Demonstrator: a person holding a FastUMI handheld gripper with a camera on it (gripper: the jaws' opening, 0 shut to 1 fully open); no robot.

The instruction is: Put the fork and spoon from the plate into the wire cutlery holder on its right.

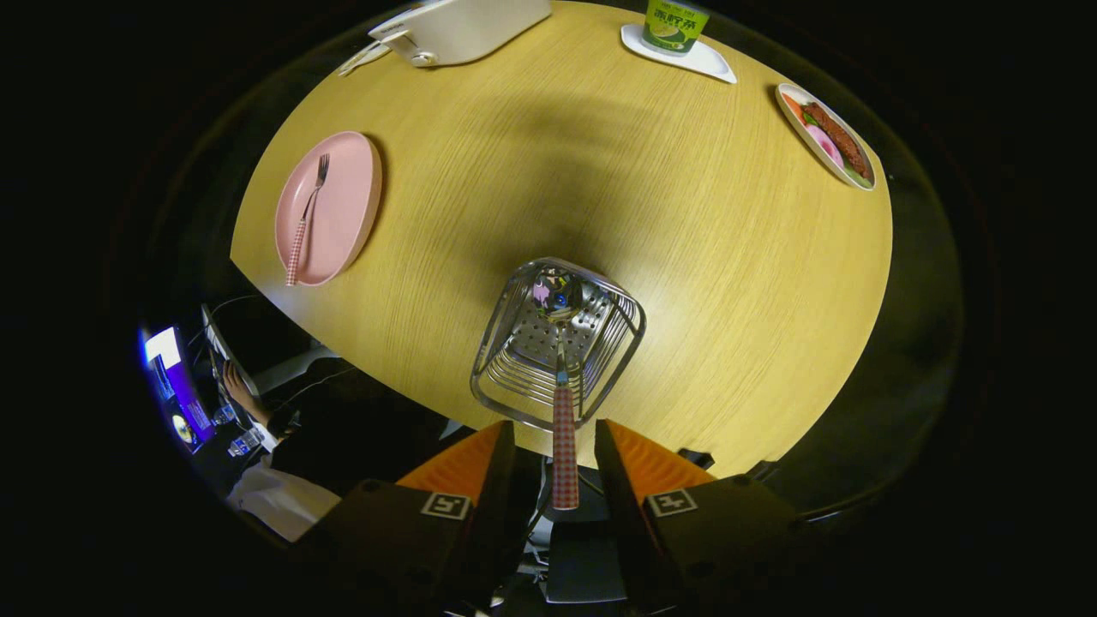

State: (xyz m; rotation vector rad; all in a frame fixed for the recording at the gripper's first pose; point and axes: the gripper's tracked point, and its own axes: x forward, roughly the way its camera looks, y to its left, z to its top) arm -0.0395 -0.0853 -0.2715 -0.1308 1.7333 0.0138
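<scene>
I look down on a round wooden table (686,257). The wire cutlery holder (514,343) stands just ahead of my fingers. A spoon (564,463) with a red checked handle stands in it, bowl down on the perforated floor, handle rising toward me. My gripper (555,426) is open, and the handle sits in the gap between the fingers with space on both sides. Far to the left of the holder lies the pink plate (347,206), with the fork (307,214) on it, its checked handle reaching over the plate's near rim.
A white appliance (463,30) and a green cup (673,21) on a white coaster stand at the table's far side. A dish of food (827,137) sits at the far right. Beyond the table's left edge a person (248,403) sits by a lit screen.
</scene>
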